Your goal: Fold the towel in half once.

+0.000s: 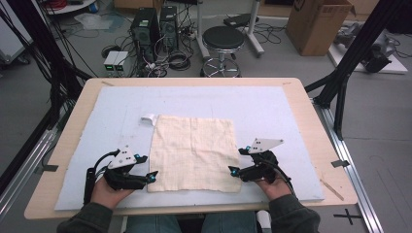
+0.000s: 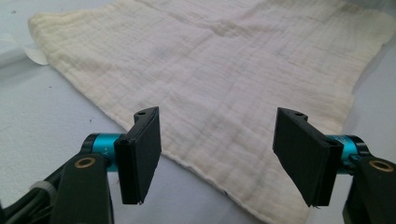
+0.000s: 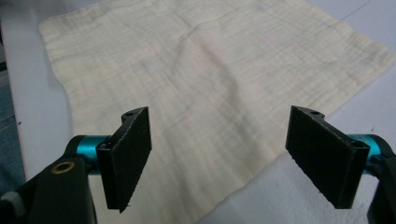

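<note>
Both claws of mine sit low at the near corners of the cream cloth [image 1: 193, 153], one to each side. My left claw [image 1: 148, 167] has its jaws spread wide with nothing pinched; in the left gripper view the left claw [image 2: 217, 156] looks across the cloth [image 2: 224, 79] from its corner, and the hem runs between the two black pads [image 2: 144, 154] without touching either. My right claw [image 1: 236, 161] is spread just as wide and holds nothing; in the right gripper view the right claw [image 3: 219, 158] hangs over the cloth [image 3: 205, 84] near its edge, with the fabric lying flat under the gap and the pads [image 3: 133, 154] clear of it.

That cloth lies spread out, roughly square and lightly creased, in the middle of the pale blue mat [image 1: 272, 109] that covers the wooden worktop [image 1: 316, 121]. A small white tag [image 1: 149, 119] pokes out at its far left corner, and it shows as a white flap [image 2: 35, 56] at the same corner in the left gripper view. My hands grip the claw bodies just off the cloth's near edge, left hand [image 1: 109, 191] and right hand [image 1: 274, 187], sleeves at the worktop's near rim.
</note>
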`<action>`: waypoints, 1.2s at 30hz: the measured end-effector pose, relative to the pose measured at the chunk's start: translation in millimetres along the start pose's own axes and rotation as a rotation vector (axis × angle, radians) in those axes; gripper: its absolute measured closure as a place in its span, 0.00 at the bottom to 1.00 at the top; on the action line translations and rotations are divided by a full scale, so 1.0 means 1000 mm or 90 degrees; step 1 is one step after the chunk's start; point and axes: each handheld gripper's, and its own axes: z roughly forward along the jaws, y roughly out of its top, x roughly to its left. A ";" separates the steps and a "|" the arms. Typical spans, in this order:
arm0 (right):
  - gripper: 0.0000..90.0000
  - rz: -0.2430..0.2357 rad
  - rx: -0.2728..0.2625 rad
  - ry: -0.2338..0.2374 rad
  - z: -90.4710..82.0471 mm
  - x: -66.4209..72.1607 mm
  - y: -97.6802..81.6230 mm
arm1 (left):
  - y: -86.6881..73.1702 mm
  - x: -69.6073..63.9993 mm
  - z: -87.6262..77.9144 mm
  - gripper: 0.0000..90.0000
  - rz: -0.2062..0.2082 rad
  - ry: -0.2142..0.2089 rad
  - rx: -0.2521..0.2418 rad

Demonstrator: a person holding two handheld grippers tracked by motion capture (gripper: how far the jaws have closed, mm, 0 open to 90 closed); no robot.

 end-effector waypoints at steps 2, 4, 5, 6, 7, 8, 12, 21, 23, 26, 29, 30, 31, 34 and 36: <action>0.24 -0.001 0.001 0.001 0.000 0.000 0.000 | 0.000 0.000 0.000 0.36 0.001 0.000 0.000; 0.24 -0.001 0.001 0.002 0.000 0.000 0.000 | 0.001 0.000 0.000 0.36 0.003 0.003 0.003; 0.24 -0.001 0.001 0.002 0.000 0.000 0.000 | 0.001 -0.001 0.000 0.36 0.001 0.004 0.002; 0.24 0.000 0.003 0.004 0.000 0.000 0.000 | 0.001 -0.001 0.000 0.36 -0.002 0.003 0.002; 0.24 -0.001 0.003 0.005 0.001 0.000 0.000 | 0.002 0.000 0.000 0.36 0.000 0.002 0.002; 0.24 -0.001 0.003 0.005 0.000 0.000 0.000 | 0.002 0.000 0.001 0.36 0.000 0.002 0.003; 0.22 0.006 0.000 0.006 0.000 -0.004 0.001 | 0.005 0.001 0.002 0.36 -0.007 0.004 -0.001; 0.21 0.015 0.015 0.014 0.003 -0.023 0.017 | 0.018 0.020 0.005 0.39 -0.036 0.015 0.003; 0.20 0.018 0.019 0.010 0.004 -0.030 0.024 | 0.023 0.027 0.007 0.40 -0.050 0.016 -0.002; 0.19 0.029 0.022 0.024 0.006 -0.042 0.036 | 0.032 0.037 0.012 0.42 -0.056 0.021 -0.004; 0.20 0.039 0.032 0.012 0.009 -0.056 0.049 | 0.043 0.045 0.018 0.43 -0.054 0.025 -0.003; 0.21 0.045 0.029 0.010 0.010 -0.059 0.052 | 0.047 0.048 0.020 0.43 -0.057 0.026 -0.002; 0.21 0.048 0.031 0.011 0.012 -0.063 0.055 | 0.051 0.051 0.022 0.43 -0.057 0.028 -0.001; 0.23 0.061 0.030 0.002 0.016 -0.079 0.062 | 0.061 0.062 0.029 0.44 -0.069 0.020 0.005; 0.24 0.076 0.035 -0.004 0.019 -0.089 0.066 | 0.067 0.068 0.033 0.46 -0.074 0.026 0.004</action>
